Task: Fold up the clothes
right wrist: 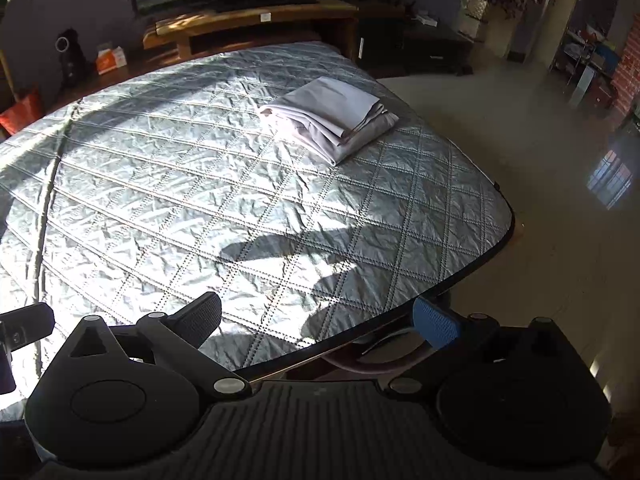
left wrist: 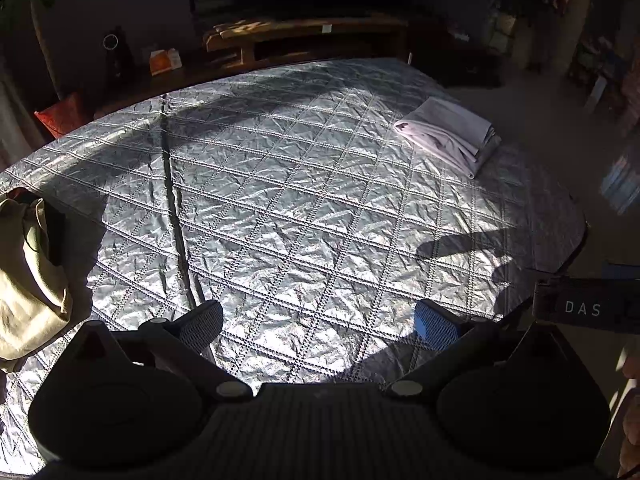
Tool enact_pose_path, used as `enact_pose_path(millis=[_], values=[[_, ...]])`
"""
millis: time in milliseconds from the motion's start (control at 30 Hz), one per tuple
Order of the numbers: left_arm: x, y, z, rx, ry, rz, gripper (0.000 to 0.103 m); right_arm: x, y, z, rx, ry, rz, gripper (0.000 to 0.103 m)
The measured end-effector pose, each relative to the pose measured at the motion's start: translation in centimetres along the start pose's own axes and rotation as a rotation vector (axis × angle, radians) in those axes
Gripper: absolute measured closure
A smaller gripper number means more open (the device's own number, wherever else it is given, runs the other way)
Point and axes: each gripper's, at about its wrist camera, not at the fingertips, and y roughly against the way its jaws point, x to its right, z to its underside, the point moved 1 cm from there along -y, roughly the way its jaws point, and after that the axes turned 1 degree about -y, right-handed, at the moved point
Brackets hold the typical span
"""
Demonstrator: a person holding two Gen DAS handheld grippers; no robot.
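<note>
A folded pale lilac garment [left wrist: 450, 135] lies near the far right edge of the silver quilted surface [left wrist: 280, 200]; it also shows in the right wrist view [right wrist: 332, 116] on that surface [right wrist: 180, 184]. An unfolded beige garment [left wrist: 28, 280] hangs bunched at the left edge in the left wrist view. My left gripper [left wrist: 318, 326] is open and empty, above the near part of the surface. My right gripper [right wrist: 318, 322] is open and empty, over the surface's near right edge. The right gripper's body [left wrist: 584, 308] shows at the right of the left wrist view.
A wooden bench [right wrist: 248, 24] and a low dark shelf with an orange box [right wrist: 111, 58] stand behind the surface. A red bag [left wrist: 60, 116] sits at the far left. Bare pale floor [right wrist: 520, 160] lies to the right, with furniture [right wrist: 592, 68] beyond it.
</note>
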Motion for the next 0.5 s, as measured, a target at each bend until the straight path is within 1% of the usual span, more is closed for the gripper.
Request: enact_pose_path(millis=[500], values=[[0.31, -0.31, 0.06, -0.01, -0.013, -0.002, 0.001, 0.1, -0.52, 0.41, -0.014, -0.009, -0.011, 0.0]])
